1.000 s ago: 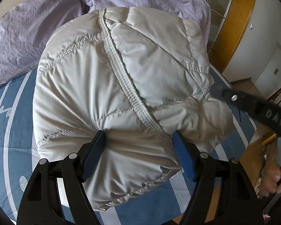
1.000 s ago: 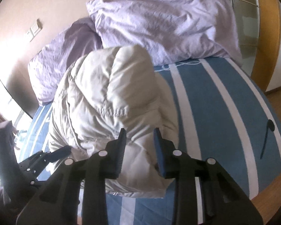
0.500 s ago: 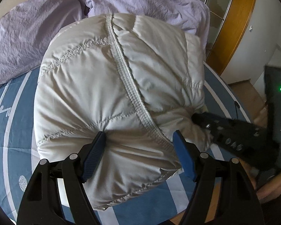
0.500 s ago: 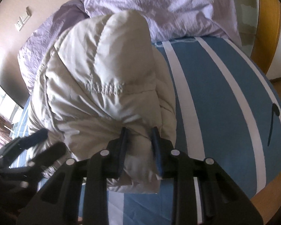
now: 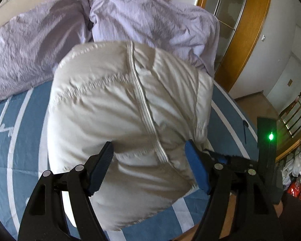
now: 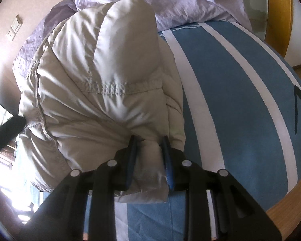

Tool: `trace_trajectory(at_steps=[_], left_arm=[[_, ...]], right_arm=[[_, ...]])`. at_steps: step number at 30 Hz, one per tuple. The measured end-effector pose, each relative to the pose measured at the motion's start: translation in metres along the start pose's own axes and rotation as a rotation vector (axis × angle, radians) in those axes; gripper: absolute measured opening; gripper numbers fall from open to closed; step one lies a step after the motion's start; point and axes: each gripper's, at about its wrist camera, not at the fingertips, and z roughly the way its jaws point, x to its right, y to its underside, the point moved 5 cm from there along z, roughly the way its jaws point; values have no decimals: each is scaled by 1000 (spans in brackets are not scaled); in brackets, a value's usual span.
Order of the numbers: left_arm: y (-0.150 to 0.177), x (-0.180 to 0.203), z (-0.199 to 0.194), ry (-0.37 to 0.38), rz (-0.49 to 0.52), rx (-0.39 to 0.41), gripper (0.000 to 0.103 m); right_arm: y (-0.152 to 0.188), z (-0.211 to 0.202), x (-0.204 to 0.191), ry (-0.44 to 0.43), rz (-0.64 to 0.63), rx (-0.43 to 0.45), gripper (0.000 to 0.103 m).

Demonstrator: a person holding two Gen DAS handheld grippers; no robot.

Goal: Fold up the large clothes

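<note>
Both tongs (image 5: 148, 164) gripping jacket (image 5: 120, 108)

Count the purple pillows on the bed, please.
2: one pillow at the left by the wall, the other pillow beside it, behind the puffer jacket. More may be hidden.

The puffer jacket (image 5: 130, 110) is motion-blurred; its bulk hides the bedspread (image 5: 16, 140) beneath.
</note>
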Motion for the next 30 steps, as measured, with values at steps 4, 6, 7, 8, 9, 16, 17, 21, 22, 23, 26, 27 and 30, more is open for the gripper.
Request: trace_trajectory(at_steps=[4,6,7,8,9,16,17,21,22,23,26,27,30], left_arm=[[-17,-8,-5,-28,3,36,73],[-25,-15,-6,-49,3,50,73],[-28,-17,-6,-59,3,54,73],[-32,-21,-5,-72,3,58,73],[-36,-25,-4,-83,2,61,73],[-54,-53,7,-135,-20,57,73],[-57,-57,9,-139,-28,54,73],[-63,-70,17,-151,-57,42,73],[-64,-71,18,-152,-61,40,74],[-66,-72,21,-153,-61,38,74],[-67,-72,25,-160,-57,37,74],[-68,-73,27,-162,-57,37,75],[-66,-75,35,-171,-58,32,76]], right_arm=[[0,2,1,-2,11,1,25],[0,2,1,-2,13,2,25],[0,3,1,-2,13,2,25],[-1,3,2,-2,12,2,25],[0,3,2,-2,11,2,25],[-1,4,2,-2,10,3,25],[-1,5,3,-2,9,3,25],[-1,5,2,-3,9,4,25],[-1,5,2,-3,9,4,25],[-1,5,2,-3,7,4,25],[0,5,3,-5,9,5,25],[0,5,3,-6,12,5,25],[-1,5,4,-6,19,6,26]])
